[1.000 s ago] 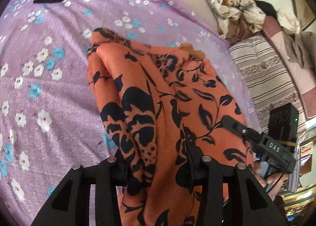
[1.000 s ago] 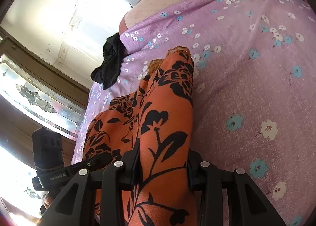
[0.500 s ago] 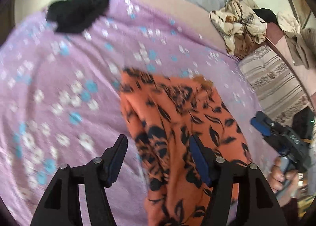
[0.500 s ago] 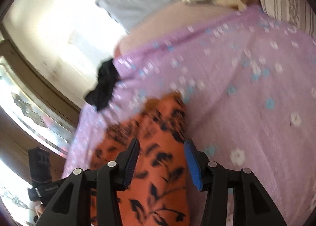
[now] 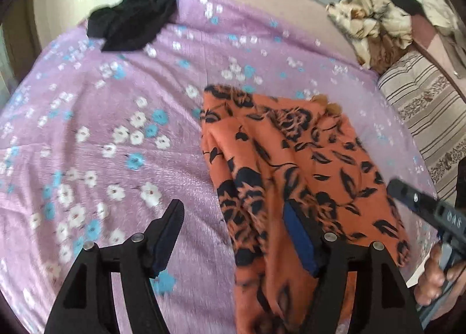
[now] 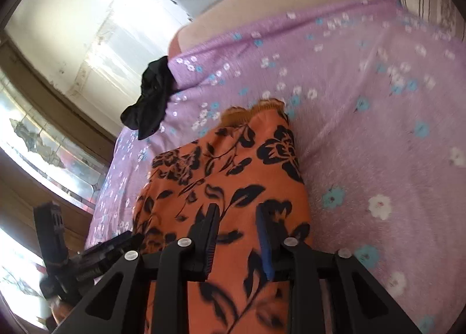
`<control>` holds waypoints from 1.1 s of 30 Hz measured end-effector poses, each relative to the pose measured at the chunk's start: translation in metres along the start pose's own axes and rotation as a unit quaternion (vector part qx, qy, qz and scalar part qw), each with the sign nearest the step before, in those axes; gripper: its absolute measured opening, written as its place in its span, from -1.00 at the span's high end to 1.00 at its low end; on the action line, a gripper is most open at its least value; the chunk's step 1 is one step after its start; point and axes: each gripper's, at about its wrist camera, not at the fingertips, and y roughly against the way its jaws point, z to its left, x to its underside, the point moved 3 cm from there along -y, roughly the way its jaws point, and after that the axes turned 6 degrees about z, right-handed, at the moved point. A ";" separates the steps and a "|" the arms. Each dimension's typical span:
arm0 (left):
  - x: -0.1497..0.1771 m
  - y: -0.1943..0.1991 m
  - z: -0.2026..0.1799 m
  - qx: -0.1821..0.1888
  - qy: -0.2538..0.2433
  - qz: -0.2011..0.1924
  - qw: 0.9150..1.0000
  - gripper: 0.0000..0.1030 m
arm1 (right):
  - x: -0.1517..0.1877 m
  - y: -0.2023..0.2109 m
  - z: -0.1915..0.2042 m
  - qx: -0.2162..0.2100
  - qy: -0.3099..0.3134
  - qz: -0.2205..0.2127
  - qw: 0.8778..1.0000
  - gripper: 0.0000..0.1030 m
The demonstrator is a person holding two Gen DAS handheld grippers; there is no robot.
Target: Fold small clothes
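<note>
An orange garment with a black floral print (image 5: 291, 165) lies folded lengthwise on a lilac flowered bedspread (image 5: 116, 135). The left gripper (image 5: 233, 235), jaws just opened wide, holds nothing; the cloth lies beneath its right finger. The right gripper (image 6: 237, 235), jaws just narrowed and empty, hovers over the garment; white lettering along its side, at four o'clock in the left view, is too blurred to read. A black garment (image 5: 134, 22) sits at eleven o'clock.

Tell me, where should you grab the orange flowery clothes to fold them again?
Probably the near hem of the orange garment, coming from the near side: it lies long and narrow, stretching away across the purple bedspread, so lifting the near end folds it over.
</note>
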 end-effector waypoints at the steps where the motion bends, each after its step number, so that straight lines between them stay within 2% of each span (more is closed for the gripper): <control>1: 0.006 0.009 -0.005 -0.003 -0.008 -0.012 1.000 -0.39 | 0.009 0.010 0.006 -0.007 0.010 -0.001 1.000 0.40; 3: 0.021 0.020 -0.014 -0.014 -0.028 -0.027 0.999 -0.41 | 0.021 0.021 0.011 -0.005 0.024 -0.004 1.000 0.40; 4: 0.031 0.018 -0.020 -0.036 -0.045 -0.026 0.998 -0.48 | 0.030 0.025 0.014 0.000 0.034 -0.005 0.999 0.40; 6: 0.043 0.001 -0.025 -0.068 -0.062 -0.002 0.996 -0.54 | 0.050 0.018 0.012 0.015 0.039 0.023 0.999 0.39; 7: 0.046 -0.004 -0.024 -0.069 -0.057 0.008 0.996 -0.54 | 0.060 0.008 0.009 0.027 0.039 0.044 0.998 0.44; 10: 0.041 0.016 -0.021 -0.055 -0.023 -0.003 0.998 -0.54 | 0.059 0.017 0.022 0.050 0.058 0.032 0.997 0.42; 12: 0.039 0.042 -0.026 -0.086 -0.032 -0.038 0.995 -0.55 | 0.057 0.039 0.033 0.036 0.065 0.006 0.997 0.39; 15: 0.041 0.081 -0.036 -0.136 -0.046 -0.086 0.986 -0.75 | 0.060 0.068 0.048 0.060 0.095 -0.038 0.993 0.39; 18: 0.039 0.123 -0.047 -0.164 -0.053 -0.135 0.976 -0.77 | 0.063 0.102 0.062 0.074 0.108 -0.075 0.989 0.34; 20: 0.037 0.150 -0.054 -0.176 -0.052 -0.166 0.969 -0.85 | 0.062 0.120 0.067 0.076 0.110 -0.094 0.987 0.10; 21: 0.037 0.164 -0.058 -0.185 -0.052 -0.182 0.964 -0.88 | 0.062 0.130 0.071 0.075 0.111 -0.108 0.985 -0.23; 22: 0.037 0.175 -0.061 -0.190 -0.053 -0.195 0.961 -0.92 | 0.062 0.144 0.078 0.072 0.118 -0.127 0.982 -0.29; 24: 0.038 0.204 -0.069 -0.197 -0.054 -0.229 0.952 -0.96 | 0.064 0.164 0.089 0.072 0.131 -0.144 0.978 -0.28; 26: 0.042 0.226 -0.075 -0.197 -0.051 -0.250 0.947 -0.96 | 0.064 0.175 0.098 0.073 0.141 -0.151 0.976 -0.28; 29: 0.045 0.247 -0.080 -0.207 -0.041 -0.263 0.942 -0.96 | 0.066 0.193 0.113 0.070 0.155 -0.164 0.972 -0.28; 31: 0.050 0.262 -0.085 -0.227 -0.037 -0.275 0.934 -0.96 | 0.069 0.210 0.124 0.074 0.167 -0.179 0.967 -0.28; 33: 0.053 0.277 -0.089 -0.222 -0.038 -0.285 0.932 -0.96 | 0.072 0.222 0.129 0.075 0.171 -0.189 0.964 -0.28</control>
